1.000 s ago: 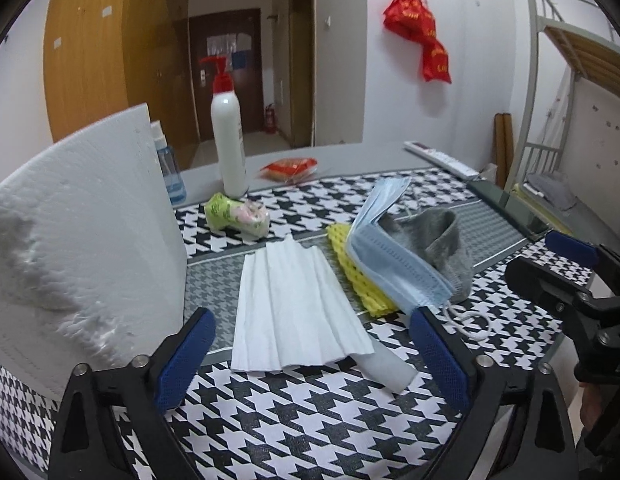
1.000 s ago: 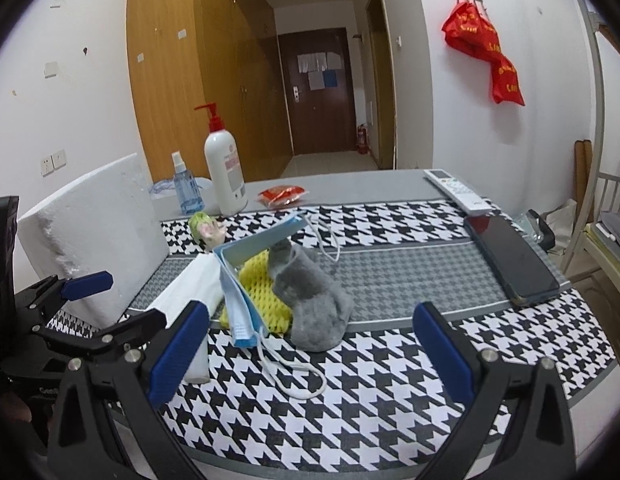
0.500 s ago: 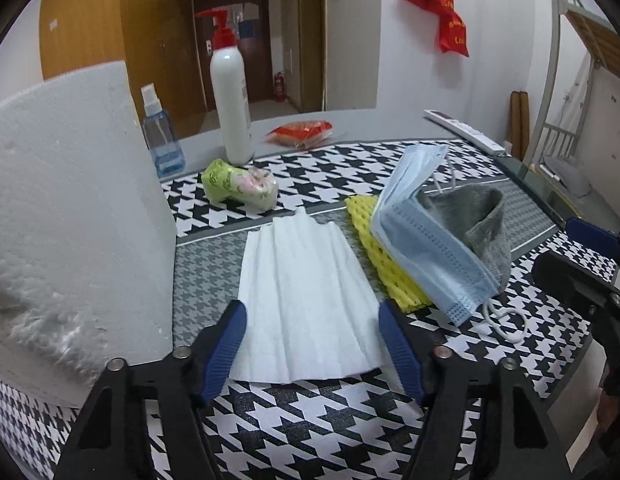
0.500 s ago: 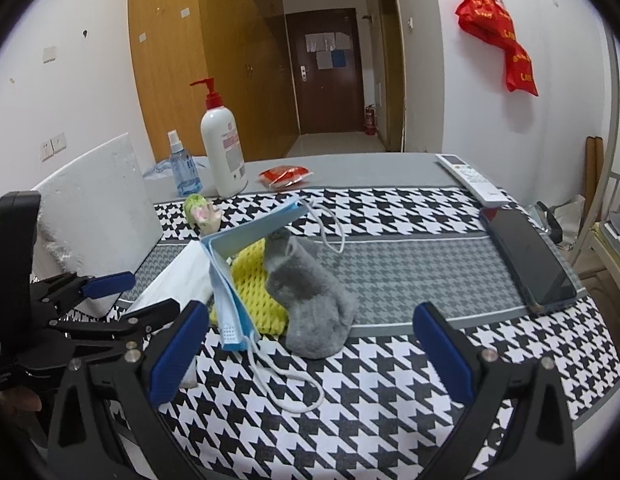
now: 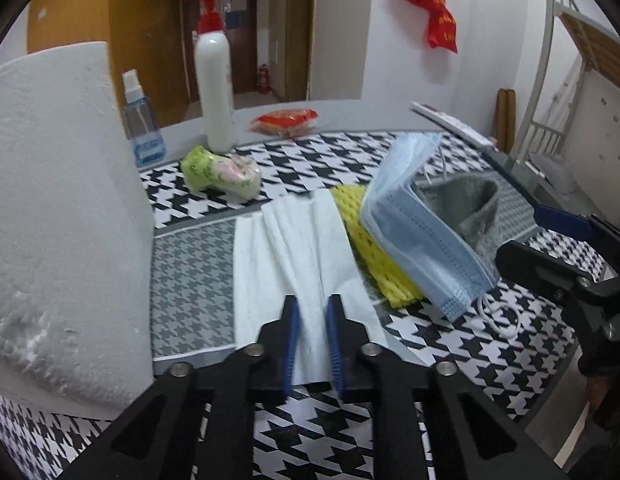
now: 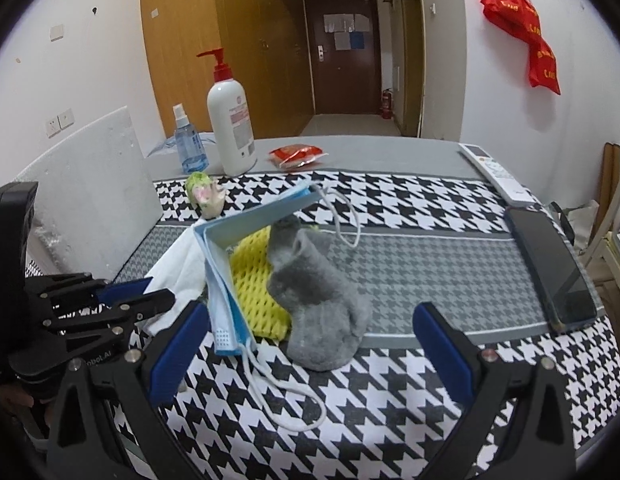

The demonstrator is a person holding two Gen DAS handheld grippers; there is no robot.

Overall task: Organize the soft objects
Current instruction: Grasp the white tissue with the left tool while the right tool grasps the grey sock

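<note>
Closing in on the white tissue [image 5: 297,256], your left hand-held gripper [image 5: 312,312] has its jaws nearly together, pinching the near edge of that sheet. The tissue lies flat on the bench [image 5: 189,280], just left of the yellow foam net [image 5: 374,256]. A blue face mask [image 5: 414,232] leans over that net, and the grey sock [image 6: 314,292] slumps against the net's right side. Your right hand-held gripper [image 6: 310,344] is spread wide, hovering just in front of the sock with nothing gripped.
</note>
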